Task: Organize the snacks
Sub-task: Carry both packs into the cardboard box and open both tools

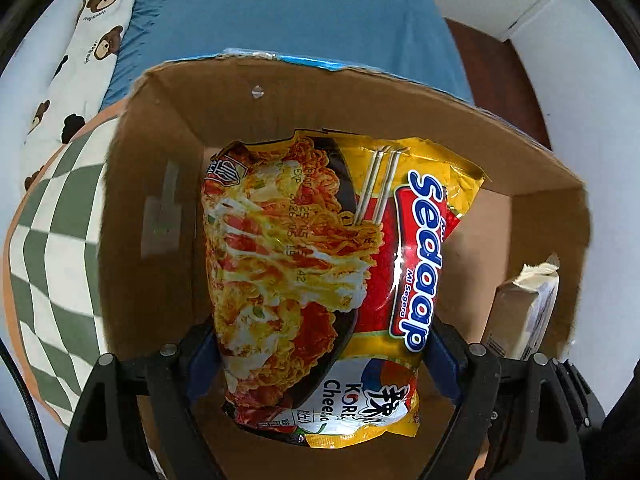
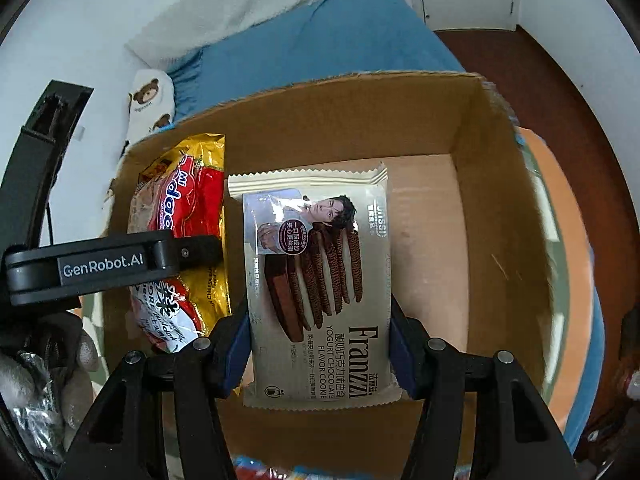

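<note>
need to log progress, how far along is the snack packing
Nothing lies loose in the cardboard box yet. In hand: the left hand-held gripper holds the noodle packet inside it, and the right hand-held gripper holds the cookie packet beside it. Left: release both.

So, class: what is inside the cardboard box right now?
The cardboard box has a noodle packet in the left gripper and a cookie packet in the right gripper; the floor beneath them is hidden.
</note>
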The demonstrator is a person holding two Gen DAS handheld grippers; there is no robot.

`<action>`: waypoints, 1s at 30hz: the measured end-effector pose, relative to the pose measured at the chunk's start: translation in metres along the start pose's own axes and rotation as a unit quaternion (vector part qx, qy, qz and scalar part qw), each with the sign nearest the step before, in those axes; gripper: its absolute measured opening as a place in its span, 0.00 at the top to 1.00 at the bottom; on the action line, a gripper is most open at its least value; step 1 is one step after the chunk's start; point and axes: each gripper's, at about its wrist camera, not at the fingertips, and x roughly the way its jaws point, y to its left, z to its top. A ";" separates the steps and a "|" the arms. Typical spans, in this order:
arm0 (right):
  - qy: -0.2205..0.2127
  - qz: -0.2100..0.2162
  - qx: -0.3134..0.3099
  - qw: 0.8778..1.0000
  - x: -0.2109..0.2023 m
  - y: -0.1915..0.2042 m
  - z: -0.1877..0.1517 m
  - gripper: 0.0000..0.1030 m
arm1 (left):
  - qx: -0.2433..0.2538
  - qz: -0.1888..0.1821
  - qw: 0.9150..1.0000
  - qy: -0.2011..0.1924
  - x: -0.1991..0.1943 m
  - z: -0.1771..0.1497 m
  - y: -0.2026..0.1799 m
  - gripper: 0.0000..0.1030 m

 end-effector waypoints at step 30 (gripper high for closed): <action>-0.011 -0.064 -0.009 0.998 0.002 -0.021 -0.011 0.10 | 0.008 0.028 0.994 -0.109 -0.055 -0.104 -0.018 0.12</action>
